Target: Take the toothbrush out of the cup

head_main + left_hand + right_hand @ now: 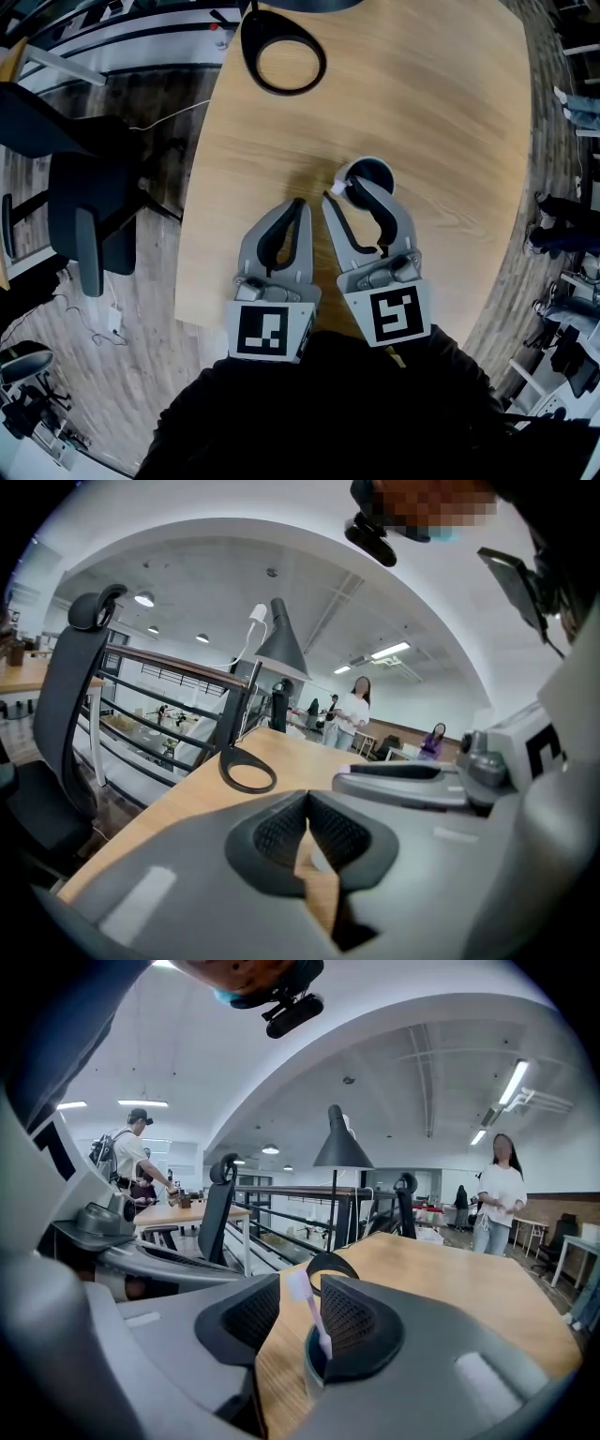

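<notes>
Toothbrush point(315, 1321) upright in cup point(307, 1363) between spread jaws of right gripper point(344, 192), not yet pinched; left gripper point(298, 202) pressed together, empty.

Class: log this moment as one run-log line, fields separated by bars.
right gripper: open, toothbrush between jaws | toothbrush: in cup, ungripped | left gripper: shut, empty | cup: on table

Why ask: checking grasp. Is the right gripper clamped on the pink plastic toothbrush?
No, the right gripper's jaws stand apart with the toothbrush between them.
</notes>
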`<move>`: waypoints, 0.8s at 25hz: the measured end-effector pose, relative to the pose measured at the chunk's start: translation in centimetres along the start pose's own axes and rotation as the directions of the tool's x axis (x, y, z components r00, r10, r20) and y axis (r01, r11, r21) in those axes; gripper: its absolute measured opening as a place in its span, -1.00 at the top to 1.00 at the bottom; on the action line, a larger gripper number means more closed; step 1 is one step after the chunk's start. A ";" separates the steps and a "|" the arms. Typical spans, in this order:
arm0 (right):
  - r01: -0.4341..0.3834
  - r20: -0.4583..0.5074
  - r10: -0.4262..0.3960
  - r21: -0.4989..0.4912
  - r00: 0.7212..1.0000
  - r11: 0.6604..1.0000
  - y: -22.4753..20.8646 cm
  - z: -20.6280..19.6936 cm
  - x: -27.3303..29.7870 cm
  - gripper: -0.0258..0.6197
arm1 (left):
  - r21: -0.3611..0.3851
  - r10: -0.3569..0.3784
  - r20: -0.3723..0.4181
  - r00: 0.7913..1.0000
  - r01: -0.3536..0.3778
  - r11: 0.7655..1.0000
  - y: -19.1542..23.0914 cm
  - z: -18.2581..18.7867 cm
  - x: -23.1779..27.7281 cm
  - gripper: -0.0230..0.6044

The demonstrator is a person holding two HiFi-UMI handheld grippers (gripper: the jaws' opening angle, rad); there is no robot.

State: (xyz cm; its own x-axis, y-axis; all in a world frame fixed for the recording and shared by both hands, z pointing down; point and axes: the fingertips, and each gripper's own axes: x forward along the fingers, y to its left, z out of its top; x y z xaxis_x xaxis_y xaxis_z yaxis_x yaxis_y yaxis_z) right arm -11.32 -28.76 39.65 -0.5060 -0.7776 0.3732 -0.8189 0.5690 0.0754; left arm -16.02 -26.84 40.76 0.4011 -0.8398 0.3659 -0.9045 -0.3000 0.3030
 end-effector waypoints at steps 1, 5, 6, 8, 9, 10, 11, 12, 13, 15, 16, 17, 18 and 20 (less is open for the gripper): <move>0.006 0.001 -0.006 0.001 1.000 1.000 -0.1 0.0 0.1 0.52 | -0.001 0.001 0.000 1.000 -0.001 1.000 0.1 -0.1 0.0 0.90; 0.023 0.002 -0.023 0.000 1.000 1.000 -0.1 0.0 0.7 0.63 | -0.008 0.002 -0.004 1.000 -0.002 1.000 0.6 -0.4 0.3 0.90; 0.026 0.003 -0.026 -0.002 1.000 1.000 0.0 -0.1 0.8 0.64 | -0.011 0.002 -0.006 1.000 -0.002 1.000 0.7 -0.4 0.3 0.90; 0.033 0.008 -0.033 -0.004 0.999 0.999 -0.1 -0.1 0.7 0.67 | -0.014 0.004 -0.007 1.000 -0.004 1.000 0.9 -0.5 0.2 0.90; 0.037 0.011 -0.037 -0.004 0.999 0.999 -0.1 0.0 0.7 0.68 | -0.014 0.005 -0.006 1.000 -0.005 1.000 1.0 -0.5 0.2 0.90; 0.040 0.014 -0.040 -0.004 0.999 0.999 -0.2 0.0 0.7 0.68 | -0.014 0.006 -0.005 1.000 -0.006 1.000 1.0 -0.5 0.1 0.90; 0.043 0.017 -0.043 -0.005 0.999 0.999 -0.3 0.1 0.6 0.69 | -0.013 0.005 -0.004 1.000 -0.005 1.000 1.0 -0.4 0.1 0.90; 0.046 0.019 -0.046 -0.006 0.999 0.999 -0.3 0.2 0.6 0.70 | -0.013 0.004 -0.004 1.000 -0.004 1.000 1.0 -0.4 0.1 0.90; 0.048 0.020 -0.048 -0.009 0.999 0.999 -0.4 0.2 0.5 0.70 | -0.013 0.002 -0.005 1.000 -0.002 1.000 0.9 -0.4 0.1 0.90; 0.054 0.023 -0.054 -0.010 0.998 0.998 -0.5 0.2 0.4 0.71 | -0.013 0.000 -0.005 1.000 -0.001 1.000 0.8 -0.4 0.1 0.90; 0.058 0.026 -0.058 -0.009 0.998 0.998 -0.6 0.3 0.3 0.72 | -0.014 0.000 -0.005 1.000 -0.001 1.000 0.7 -0.3 0.0 0.90; 0.061 0.029 -0.061 -0.007 0.998 0.998 -0.7 0.3 0.2 0.72 | -0.013 0.000 -0.005 1.000 0.000 1.000 0.6 -0.3 0.0 0.90; 0.063 0.030 -0.063 -0.005 0.998 0.998 -0.8 0.4 0.1 0.72 | -0.012 0.000 -0.005 1.000 0.000 1.000 0.6 -0.2 0.0 0.90; 0.067 0.030 -0.067 -0.002 0.997 0.998 -0.9 0.3 0.0 0.72 | -0.008 -0.002 -0.004 1.000 0.002 1.000 0.4 -0.2 0.0 0.90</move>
State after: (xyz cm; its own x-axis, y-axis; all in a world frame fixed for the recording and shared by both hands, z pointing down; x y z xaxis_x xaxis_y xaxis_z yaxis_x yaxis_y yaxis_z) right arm -10.66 -29.37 39.29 -0.4580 -0.8218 0.3391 -0.8504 0.5161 0.1022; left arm -16.35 -26.89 41.06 0.4035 -0.8376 0.3684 -0.9025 -0.2979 0.3111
